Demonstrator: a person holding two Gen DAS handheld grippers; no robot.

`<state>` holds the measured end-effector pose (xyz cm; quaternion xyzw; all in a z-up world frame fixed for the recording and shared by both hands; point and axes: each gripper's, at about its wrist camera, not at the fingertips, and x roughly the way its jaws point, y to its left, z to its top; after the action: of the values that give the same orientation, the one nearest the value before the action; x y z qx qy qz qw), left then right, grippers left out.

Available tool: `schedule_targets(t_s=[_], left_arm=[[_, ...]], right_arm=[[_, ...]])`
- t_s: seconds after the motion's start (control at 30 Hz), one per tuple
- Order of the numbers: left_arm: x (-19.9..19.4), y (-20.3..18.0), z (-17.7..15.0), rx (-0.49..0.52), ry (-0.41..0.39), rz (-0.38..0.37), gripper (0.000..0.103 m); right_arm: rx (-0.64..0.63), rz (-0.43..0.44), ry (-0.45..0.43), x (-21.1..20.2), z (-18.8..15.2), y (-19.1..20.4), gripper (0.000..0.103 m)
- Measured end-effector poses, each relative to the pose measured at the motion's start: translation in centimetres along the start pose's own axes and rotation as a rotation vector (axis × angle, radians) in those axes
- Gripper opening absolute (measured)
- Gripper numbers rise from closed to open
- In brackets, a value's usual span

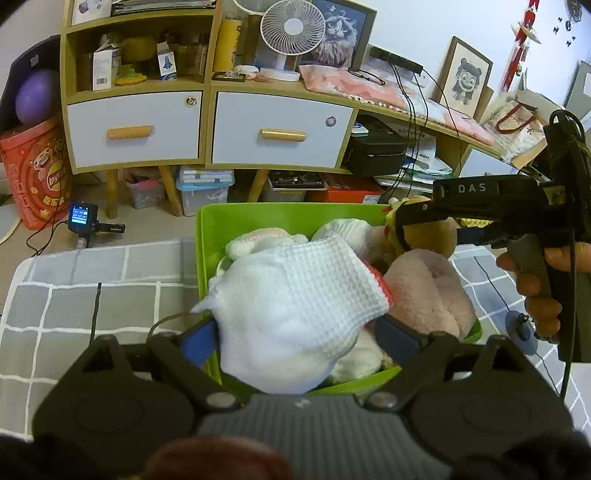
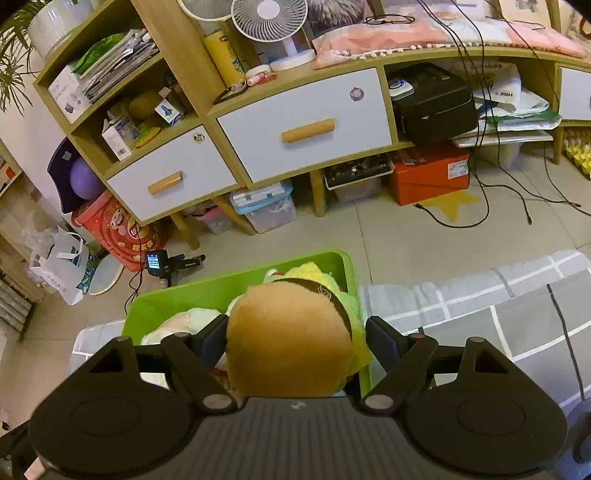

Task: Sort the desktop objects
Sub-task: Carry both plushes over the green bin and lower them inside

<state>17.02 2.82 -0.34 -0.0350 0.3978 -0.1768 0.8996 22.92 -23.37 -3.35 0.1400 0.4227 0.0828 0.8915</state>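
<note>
A green plastic bin [image 1: 258, 221] sits on the grey checked cloth [image 1: 92, 295] and holds several soft items, among them a pink fluffy slipper [image 1: 428, 291]. My left gripper [image 1: 295, 332] is shut on a white waffle-knit cloth [image 1: 295, 295] and holds it over the bin. My right gripper [image 2: 291, 343] is shut on a brown plush burger toy [image 2: 288, 339] with a yellow-green frill, over the bin's [image 2: 207, 291] right side. The right gripper also shows in the left wrist view [image 1: 410, 221], gripping the toy [image 1: 432, 232].
A wooden cabinet with white drawers [image 1: 280, 129] stands behind the bin, with a fan [image 1: 291, 33] on top. Storage boxes [image 1: 205, 188], a red snack tub [image 1: 37, 173] and a small camera [image 1: 83, 218] are on the floor. Cables trail across the floor [image 2: 480, 206].
</note>
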Motion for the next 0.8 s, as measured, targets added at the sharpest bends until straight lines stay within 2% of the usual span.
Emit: schedule_targets(t_s=[0.3, 0.5, 0.8], left_arm=[[-1.4, -0.3, 0.6, 0.009, -0.013, 0.008, 0.102], [-2.1, -0.8, 0.9, 0.005, -0.030, -0.001, 0.102], [-3.3, -2.2, 0.4, -0.018, -0.009, 0.007, 0.102]], right_arm=[[0.006, -0.004, -0.014, -1.1, 0.4, 0.1, 0.080], [0.009, -0.011, -0.033, -2.8, 0.6, -0.4, 0.080], [0.015, -0.003, -0.031, -5.7, 0.2, -0.2, 0.080]])
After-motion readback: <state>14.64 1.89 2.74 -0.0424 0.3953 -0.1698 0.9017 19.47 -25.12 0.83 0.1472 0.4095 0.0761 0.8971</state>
